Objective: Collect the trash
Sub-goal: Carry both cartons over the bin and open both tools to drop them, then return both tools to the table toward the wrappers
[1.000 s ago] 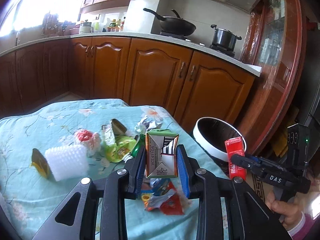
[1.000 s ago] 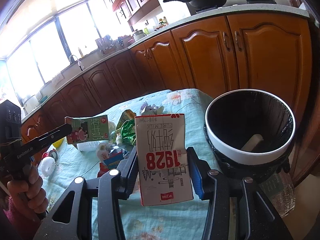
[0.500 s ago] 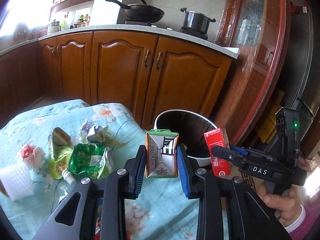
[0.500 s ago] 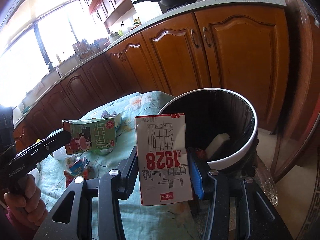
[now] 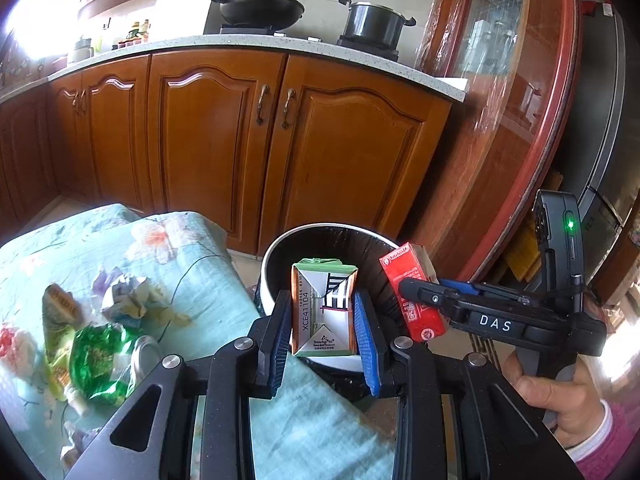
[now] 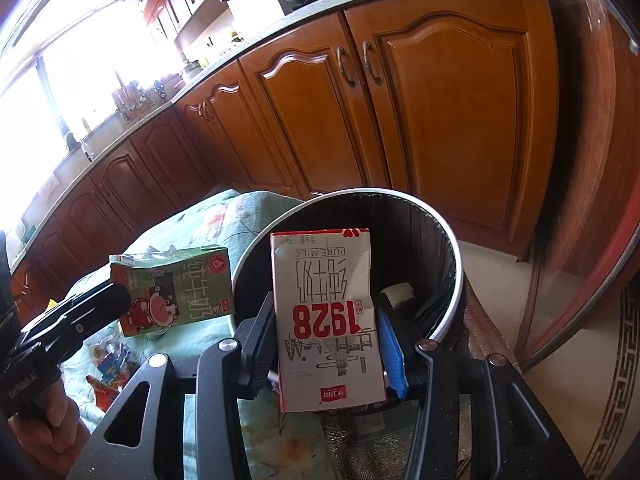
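While the left tongs (image 5: 322,322) pinch a green carton (image 5: 323,307) upright before the bin (image 5: 276,256), wrappers (image 5: 96,356) litter the bench (image 5: 192,256) at nine o'clock, blurred. From the right view, the right tongs (image 6: 326,336) clamp the milk carton (image 6: 326,316), long axis twelve-to-six, print upside down, hiding much of the bin's inside.

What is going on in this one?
A person is clearing trash off a table into a black-lined bin. The left gripper is shut on a green milk carton, and the right gripper is shut on a white-and-red milk carton; both are at the bin's mouth. Wrappers remain on the tablecloth.
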Action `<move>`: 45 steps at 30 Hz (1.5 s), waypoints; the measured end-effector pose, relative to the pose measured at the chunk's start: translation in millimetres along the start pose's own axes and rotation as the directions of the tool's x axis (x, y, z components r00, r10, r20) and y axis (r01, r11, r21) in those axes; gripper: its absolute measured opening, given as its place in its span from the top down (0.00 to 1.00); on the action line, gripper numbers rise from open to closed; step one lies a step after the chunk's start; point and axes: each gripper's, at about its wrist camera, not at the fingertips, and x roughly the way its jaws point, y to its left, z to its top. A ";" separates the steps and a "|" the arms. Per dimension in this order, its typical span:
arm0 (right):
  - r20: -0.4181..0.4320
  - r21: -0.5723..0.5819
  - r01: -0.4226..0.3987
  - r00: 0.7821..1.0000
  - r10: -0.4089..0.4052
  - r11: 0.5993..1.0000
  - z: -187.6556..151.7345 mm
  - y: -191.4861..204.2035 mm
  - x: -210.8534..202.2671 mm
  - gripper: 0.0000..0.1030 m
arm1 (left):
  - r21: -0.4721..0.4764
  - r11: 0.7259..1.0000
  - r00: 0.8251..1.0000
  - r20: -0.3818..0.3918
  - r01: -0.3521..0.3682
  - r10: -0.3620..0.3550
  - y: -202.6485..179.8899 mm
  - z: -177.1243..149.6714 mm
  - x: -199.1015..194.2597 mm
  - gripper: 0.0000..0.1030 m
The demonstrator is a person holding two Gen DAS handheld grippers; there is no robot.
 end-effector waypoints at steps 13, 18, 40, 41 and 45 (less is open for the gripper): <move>-0.043 -0.010 0.035 0.998 -0.035 0.999 16.8 -16.8 17.8 0.55 | 0.004 1.000 0.999 -0.044 -0.008 0.009 -9.0 18.2 53.5 0.72; -0.065 0.001 0.029 0.997 -0.028 1.000 23.3 -23.4 24.7 0.54 | 0.000 1.000 0.998 -0.070 -0.004 0.004 -12.2 24.1 69.1 0.71; 0.041 0.102 -0.107 0.994 0.103 0.989 -22.4 3.0 -16.1 0.09 | -0.156 0.986 0.998 -0.001 -0.062 0.063 17.2 -45.8 -35.1 0.30; 0.039 0.102 -0.114 0.993 0.110 0.988 -27.4 8.0 -16.8 0.09 | -0.168 0.983 0.998 -0.002 -0.068 0.069 20.7 -51.5 -42.9 0.30; 0.037 0.100 -0.147 0.989 0.144 0.984 -46.4 28.5 -19.0 0.09 | -0.193 0.974 0.993 -0.001 -0.117 0.119 34.3 -72.6 -72.6 0.30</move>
